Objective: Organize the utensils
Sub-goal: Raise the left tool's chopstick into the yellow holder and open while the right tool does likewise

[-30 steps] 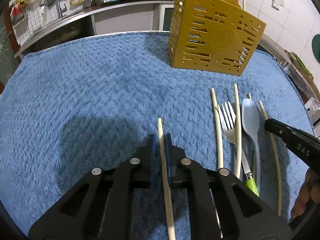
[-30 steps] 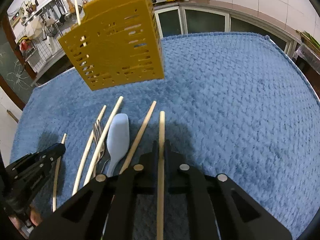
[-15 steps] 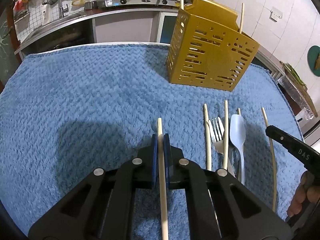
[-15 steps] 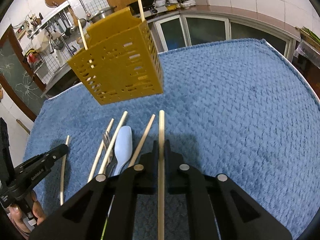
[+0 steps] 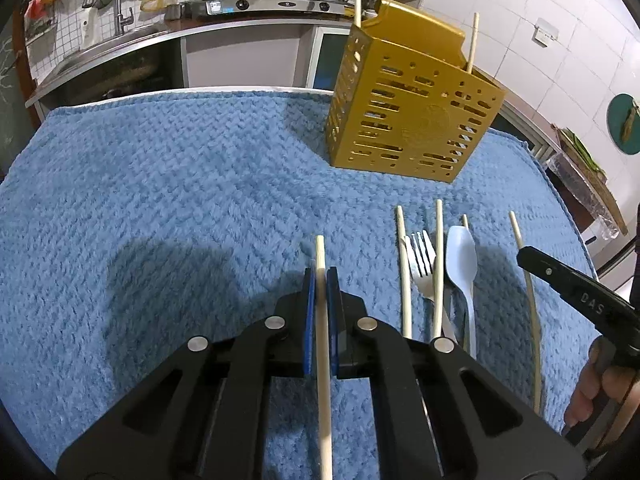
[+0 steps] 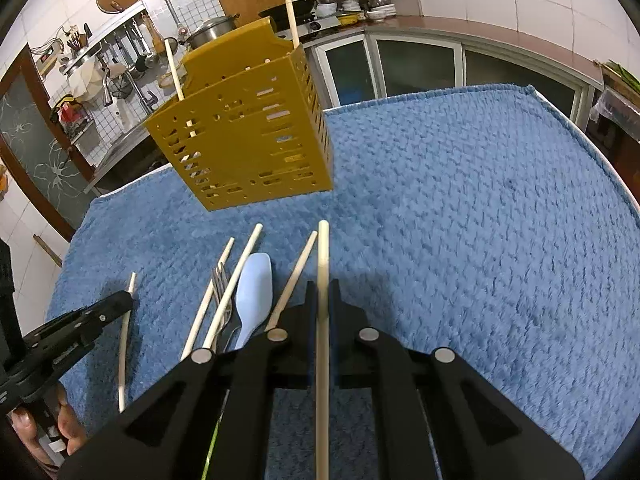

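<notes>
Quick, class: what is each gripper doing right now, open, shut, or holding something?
Left gripper: shut on a chopstick.
Right gripper: shut on another chopstick.

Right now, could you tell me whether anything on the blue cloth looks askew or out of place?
Nothing looks damaged or spilled. The fork and pale blue spoon lie in a loose jumble with three chopsticks, one across the fork. The gold utensil holder stands upright.
</notes>
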`<state>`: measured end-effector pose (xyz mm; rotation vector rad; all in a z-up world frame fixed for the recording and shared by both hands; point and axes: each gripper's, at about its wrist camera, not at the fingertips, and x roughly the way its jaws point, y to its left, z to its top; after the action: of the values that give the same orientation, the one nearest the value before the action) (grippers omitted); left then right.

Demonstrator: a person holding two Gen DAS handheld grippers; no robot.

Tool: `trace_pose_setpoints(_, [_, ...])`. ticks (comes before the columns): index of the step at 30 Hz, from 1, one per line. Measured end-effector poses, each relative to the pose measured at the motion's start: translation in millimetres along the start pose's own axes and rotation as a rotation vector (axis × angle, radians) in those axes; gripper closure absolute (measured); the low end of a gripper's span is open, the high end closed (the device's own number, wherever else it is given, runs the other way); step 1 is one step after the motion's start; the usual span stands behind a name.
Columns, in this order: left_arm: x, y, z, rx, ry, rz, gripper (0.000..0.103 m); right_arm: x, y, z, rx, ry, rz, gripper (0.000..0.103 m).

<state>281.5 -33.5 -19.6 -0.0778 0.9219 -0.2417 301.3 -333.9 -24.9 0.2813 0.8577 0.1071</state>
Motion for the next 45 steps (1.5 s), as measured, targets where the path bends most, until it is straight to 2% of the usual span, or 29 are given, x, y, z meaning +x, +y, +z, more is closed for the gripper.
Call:
trace_pose_setpoints(11, [-9.5,-5.2,11.0,-0.002,-0.041,-0.023,0.099,-8.5,-1.3,7.9,-0.011,-0.030,-0.004,0.097])
trace_pose_setpoints(20, [-50.5,-20.7,43.2,0.046,-0.242,-0.032,0.099,-37.9,6.0,33.2,-0.027,-0.156,0.027,0.097])
trace_pose_setpoints(23, [-65.6,-31.8,55.3,0.087,-0.323,-0.017,0.099,-46.7,10.4,43.1,-0.045,-0.210,0.040,0.097])
trace_pose_setpoints(29, [-91.4,-46.4,86.5,0.115,-0.449,-0.025,0.099,-70.7,16.9,72.7,-0.070,-0.375,0.075,0.097])
trace_pose_setpoints(33, [-102.5,-48.7,107.6,0.111,-0.499,-0.030,0.099,-86.8,17.7,97.9,-0.072,-0.521,0.118,0.097])
trace_pose_setpoints(37, [-113.3,-52.2,128.3,0.111,-0.536,-0.025,0.099,-97.7,19.8,119.1,-0.054,-0.628,0.172,0.097])
trace_pose_setpoints(42, [-129.1,-60.2,149.1,0.116,-0.566,-0.028,0.099,-98.7,27.5,141.9,-0.050,-0.693,0.209,0.097])
trace_pose_setpoints(45, [-135.4,-64.1,157.5,0.127,-0.573,-0.025,0.099,-98.0,33.2,151.2,-0.058,-0.741,0.202,0.097])
